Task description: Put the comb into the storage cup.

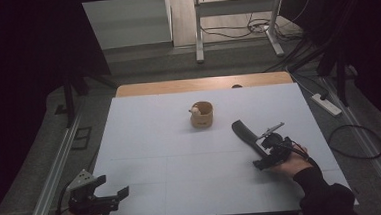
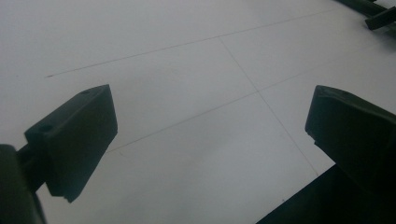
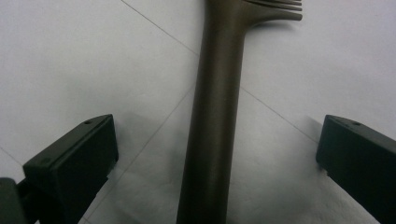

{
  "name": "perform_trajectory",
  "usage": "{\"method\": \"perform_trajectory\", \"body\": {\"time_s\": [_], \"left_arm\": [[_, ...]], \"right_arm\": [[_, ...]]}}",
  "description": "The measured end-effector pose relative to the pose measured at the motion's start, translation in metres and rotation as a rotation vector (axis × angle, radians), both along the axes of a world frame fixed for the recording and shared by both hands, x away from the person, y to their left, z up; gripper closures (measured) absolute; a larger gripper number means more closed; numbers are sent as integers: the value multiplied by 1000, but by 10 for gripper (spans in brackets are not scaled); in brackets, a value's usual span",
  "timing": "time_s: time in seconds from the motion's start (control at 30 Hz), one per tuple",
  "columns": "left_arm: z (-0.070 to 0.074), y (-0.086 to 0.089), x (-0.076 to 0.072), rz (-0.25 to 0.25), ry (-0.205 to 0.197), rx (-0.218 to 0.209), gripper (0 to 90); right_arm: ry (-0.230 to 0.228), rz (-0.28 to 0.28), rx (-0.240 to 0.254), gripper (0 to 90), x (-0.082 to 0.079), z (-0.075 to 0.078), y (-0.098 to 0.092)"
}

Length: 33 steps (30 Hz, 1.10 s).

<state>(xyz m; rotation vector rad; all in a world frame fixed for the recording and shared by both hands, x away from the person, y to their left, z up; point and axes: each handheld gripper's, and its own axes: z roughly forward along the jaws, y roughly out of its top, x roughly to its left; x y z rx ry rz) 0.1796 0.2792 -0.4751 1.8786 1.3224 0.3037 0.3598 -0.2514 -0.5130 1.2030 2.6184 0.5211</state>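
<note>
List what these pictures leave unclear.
- Cup contents: high view, too small and dim; a pale thing at its rim can't be identified.
- Utensil head: right gripper view, cut off by the top edge; high view, too dark.
- Left hand-held gripper base: high view, cut off by the bottom edge.

A dark slotted spatula (image 1: 244, 134) lies flat on the white table (image 1: 181, 158), near a tan cup (image 1: 202, 114).

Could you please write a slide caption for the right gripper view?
Right tool open, its jaws straddling but not touching the brown handle of a comb lying on the white table.
</note>
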Motion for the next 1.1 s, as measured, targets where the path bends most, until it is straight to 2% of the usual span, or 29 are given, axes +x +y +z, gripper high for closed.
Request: {"method": "perform_trajectory", "body": {"time_s": [0.2, 0.27, 0.4, 0.5, 0.57, 0.73, 0.83, 0.97, 1.1], "left_arm": [[0, 0, 0, -1, 0, 0, 29], [0, 0, 0, -1, 1, 0, 29], [0, 0, 0, -1, 1, 2, 29], [0, 0, 0, -2, 2, 3, 29], [0, -1, 0, -1, 1, 5, 29], [0, -1, 0, -2, 1, 5, 29], [0, -1, 0, -1, 1, 7, 30], [0, -1, 0, -4, -3, 14, 30], [1, -2, 0, -8, -8, 22, 29]], "right_arm": [[23, -12, -19, 0, 2, 2, 3], [31, -10, -23, 42, 2, 4, 3], [34, -2, -25, 211, 1, 9, 5], [35, -20, -26, 361, 2, 13, 5], [41, -31, -25, 421, 3, 15, 5], [46, -18, -19, 709, 4, 18, 5], [55, -23, -18, 720, 5, 18, 5], [42, -7, -30, 723, 4, 18, 5], [37, -6, -10, 724, 3, 18, 3]]}}
